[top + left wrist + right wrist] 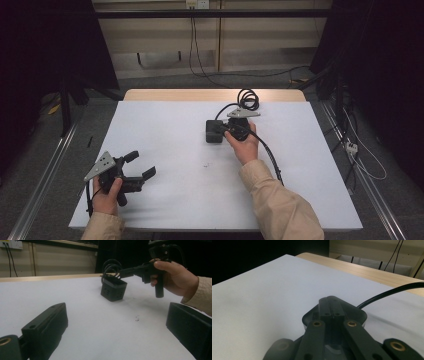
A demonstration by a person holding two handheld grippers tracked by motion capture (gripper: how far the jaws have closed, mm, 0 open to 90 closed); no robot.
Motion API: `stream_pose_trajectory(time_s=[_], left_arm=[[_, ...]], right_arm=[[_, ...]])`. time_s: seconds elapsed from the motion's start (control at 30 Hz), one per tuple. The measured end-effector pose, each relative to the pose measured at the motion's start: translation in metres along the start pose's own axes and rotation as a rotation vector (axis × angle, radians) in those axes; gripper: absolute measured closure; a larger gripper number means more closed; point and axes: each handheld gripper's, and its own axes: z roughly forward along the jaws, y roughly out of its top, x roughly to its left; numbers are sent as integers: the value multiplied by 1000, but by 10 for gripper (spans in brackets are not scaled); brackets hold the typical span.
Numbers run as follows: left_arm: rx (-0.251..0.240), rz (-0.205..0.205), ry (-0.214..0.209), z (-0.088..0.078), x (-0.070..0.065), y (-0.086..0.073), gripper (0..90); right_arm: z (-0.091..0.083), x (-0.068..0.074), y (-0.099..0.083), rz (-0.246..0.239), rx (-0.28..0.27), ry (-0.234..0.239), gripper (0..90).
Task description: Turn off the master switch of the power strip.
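my right gripper (223,131): jaws closed together, tips over the black box (214,131) | box: mid-table (165,125), cable (247,98) coiled behind it | my left gripper (141,165): jaws wide open, holding nothing, near front-left corner

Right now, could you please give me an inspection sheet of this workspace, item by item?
Surface: white table top with a pale wooden strip along its far edge; one small dark speck near the middle.
Job's things: black cube-shaped box with a grey rim, upright, right of centre.
Clutter: nothing seen.
Grippers: left gripper open, hovering near the front left corner; right gripper shut, its tips at the top of the box; whether they touch it I cannot tell.
Cables: coiled black cable behind the box; another trails from the right gripper.
Surroundings: wall sockets, floor cables, dark curtains.
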Motion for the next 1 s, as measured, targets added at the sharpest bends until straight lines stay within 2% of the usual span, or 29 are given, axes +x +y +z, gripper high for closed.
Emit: stream_pose_trajectory(time_s=[1.0], left_arm=[[-1, 0, 0, 0, 0, 0, 35]], right_arm=[[5, -2, -3, -18, 14, -15, 900]])
